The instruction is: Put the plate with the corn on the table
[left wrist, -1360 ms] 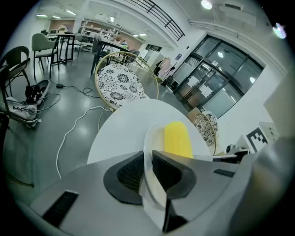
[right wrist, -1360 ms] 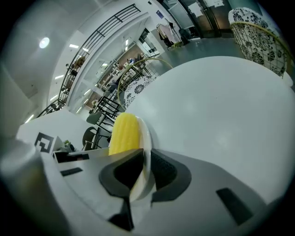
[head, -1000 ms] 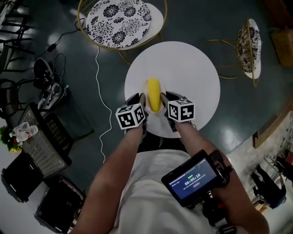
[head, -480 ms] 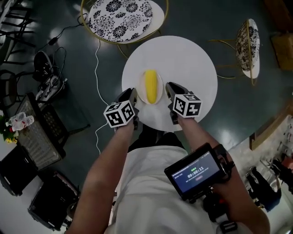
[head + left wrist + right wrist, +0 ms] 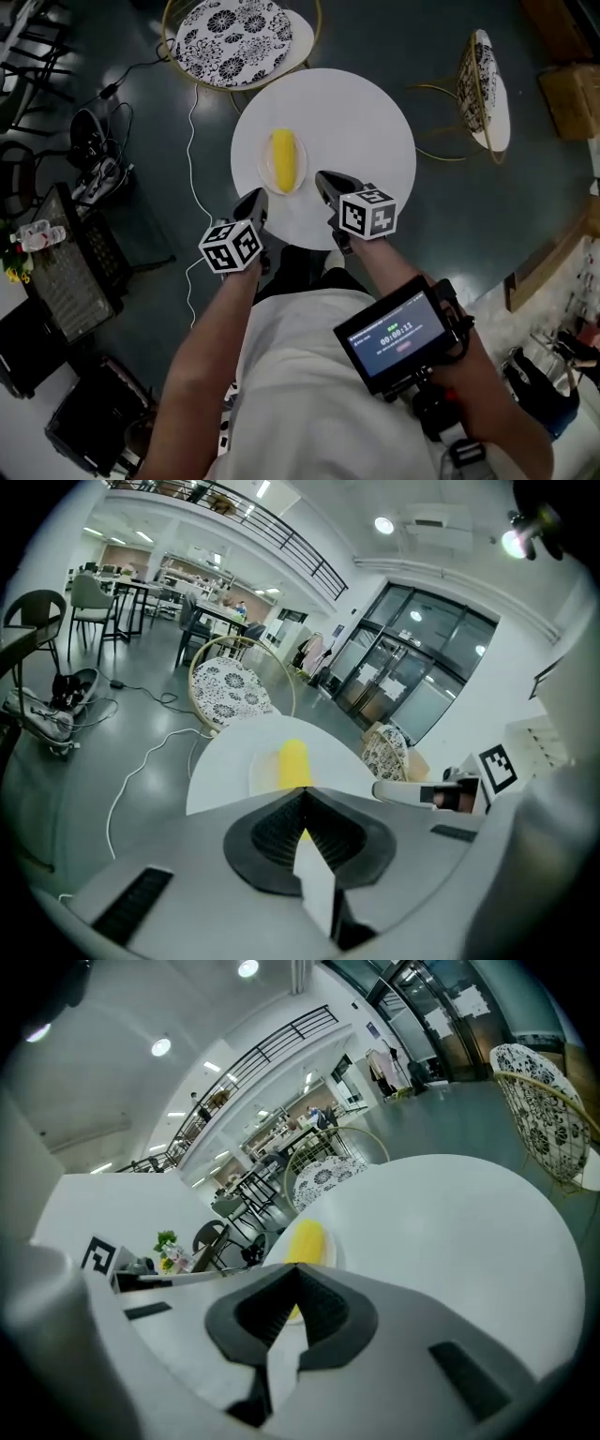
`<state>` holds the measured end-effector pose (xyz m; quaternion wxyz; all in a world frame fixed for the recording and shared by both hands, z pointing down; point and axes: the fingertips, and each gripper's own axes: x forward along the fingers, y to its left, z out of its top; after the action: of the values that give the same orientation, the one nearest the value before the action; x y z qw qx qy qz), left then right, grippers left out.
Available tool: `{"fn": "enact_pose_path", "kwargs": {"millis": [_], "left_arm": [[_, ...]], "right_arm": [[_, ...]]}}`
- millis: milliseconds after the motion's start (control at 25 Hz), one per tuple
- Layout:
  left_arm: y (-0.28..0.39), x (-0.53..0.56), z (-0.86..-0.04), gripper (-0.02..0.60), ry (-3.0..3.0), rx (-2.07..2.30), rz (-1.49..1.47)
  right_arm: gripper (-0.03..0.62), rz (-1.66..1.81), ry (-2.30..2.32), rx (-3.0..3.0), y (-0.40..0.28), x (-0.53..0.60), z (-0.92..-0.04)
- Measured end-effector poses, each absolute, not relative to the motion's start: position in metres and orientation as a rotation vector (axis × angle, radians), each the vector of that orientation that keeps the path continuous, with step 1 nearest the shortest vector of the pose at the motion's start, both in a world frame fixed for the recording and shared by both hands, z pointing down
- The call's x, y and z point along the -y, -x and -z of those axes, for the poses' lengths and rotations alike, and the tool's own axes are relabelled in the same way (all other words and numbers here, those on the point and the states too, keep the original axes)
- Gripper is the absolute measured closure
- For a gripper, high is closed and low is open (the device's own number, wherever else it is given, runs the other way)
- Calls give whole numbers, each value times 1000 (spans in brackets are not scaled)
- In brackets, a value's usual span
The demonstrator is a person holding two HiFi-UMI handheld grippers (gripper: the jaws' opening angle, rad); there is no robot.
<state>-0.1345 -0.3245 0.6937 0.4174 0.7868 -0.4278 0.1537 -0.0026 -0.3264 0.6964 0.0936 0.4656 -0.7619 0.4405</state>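
Observation:
An ear of yellow corn [image 5: 283, 159] lies on a small white plate [image 5: 266, 172] that rests on the round white table [image 5: 356, 122], left of its middle. My left gripper [image 5: 255, 199] is shut and empty, just off the table's near edge, short of the plate. My right gripper [image 5: 323, 178] is also shut and empty, over the near edge to the plate's right. In the left gripper view the corn [image 5: 294, 760] sits past the closed jaws. The right gripper view shows the corn [image 5: 305, 1239] ahead on the table [image 5: 450, 1232].
Two gold-framed chairs with patterned seats stand by the table, one at the far side [image 5: 234, 33] and one at the right [image 5: 487, 89]. A white cable [image 5: 194, 141] runs over the floor at the left, near bags and crates [image 5: 66, 272]. A screen device [image 5: 394, 335] is strapped to the right forearm.
Both grippers have drawn back from the plate's sides toward the person. The plate with the corn stays on the table.

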Motion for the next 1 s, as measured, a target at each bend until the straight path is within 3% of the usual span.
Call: {"fn": "enact_pose_path", "kwargs": {"millis": [480, 1000], "left_arm": [[92, 231, -627, 575, -2198, 918, -342], [136, 167, -560, 575, -2342, 1012, -303]], "right_arm": [[588, -1254, -1169, 2467, 25, 254, -632], [588, -1145, -1171, 2603, 24, 190, -563]]}}
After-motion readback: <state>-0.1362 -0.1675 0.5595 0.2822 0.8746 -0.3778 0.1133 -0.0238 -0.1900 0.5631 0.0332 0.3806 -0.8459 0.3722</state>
